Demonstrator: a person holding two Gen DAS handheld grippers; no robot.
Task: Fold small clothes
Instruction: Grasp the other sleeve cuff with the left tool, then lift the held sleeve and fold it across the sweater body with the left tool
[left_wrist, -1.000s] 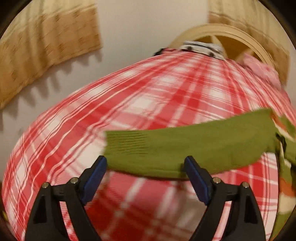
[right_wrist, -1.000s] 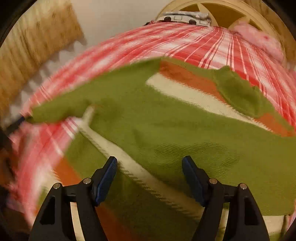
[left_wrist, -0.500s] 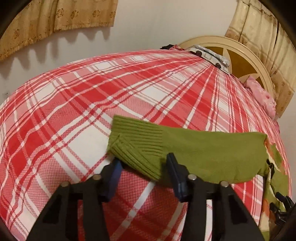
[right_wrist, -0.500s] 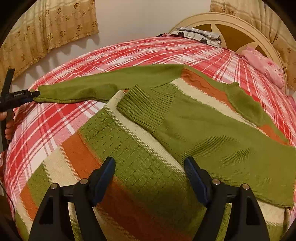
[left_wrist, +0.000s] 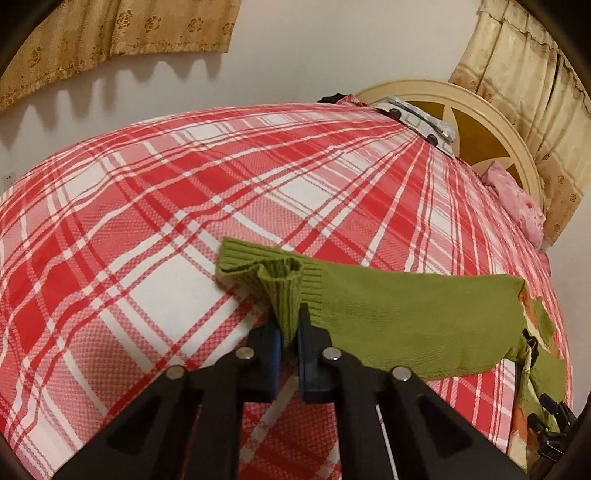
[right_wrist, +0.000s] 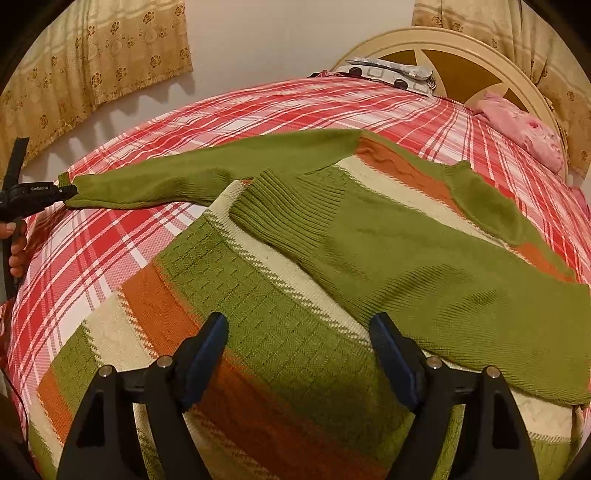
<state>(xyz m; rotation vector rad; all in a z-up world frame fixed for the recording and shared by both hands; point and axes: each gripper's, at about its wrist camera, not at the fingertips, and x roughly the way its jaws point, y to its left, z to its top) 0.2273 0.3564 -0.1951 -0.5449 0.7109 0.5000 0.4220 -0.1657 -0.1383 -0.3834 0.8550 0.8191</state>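
A small knitted sweater (right_wrist: 280, 306) with green, orange and cream bands lies flat on the red plaid bed (right_wrist: 122, 236). One green sleeve (right_wrist: 399, 258) is folded across its body. The other sleeve (right_wrist: 207, 177) stretches out to the left. My left gripper (left_wrist: 289, 334) is shut on that sleeve's ribbed cuff (left_wrist: 284, 291), which bunches up between the blue pads. The same left gripper (right_wrist: 68, 192) shows at the left edge of the right wrist view, held by a hand. My right gripper (right_wrist: 299, 354) hangs open over the sweater's body, nothing between its fingers.
A cream headboard (right_wrist: 461, 48) stands at the bed's far end with a patterned pillow (right_wrist: 388, 72) and a pink cloth (right_wrist: 524, 129) near it. Yellow curtains (right_wrist: 92, 62) hang on the wall behind. Bare plaid sheet (left_wrist: 147, 221) lies left of the sleeve.
My left gripper's jaws came together on the sleeve's cuff, pinching it into a fold. The right gripper shifted over the sweater's body and stayed open.
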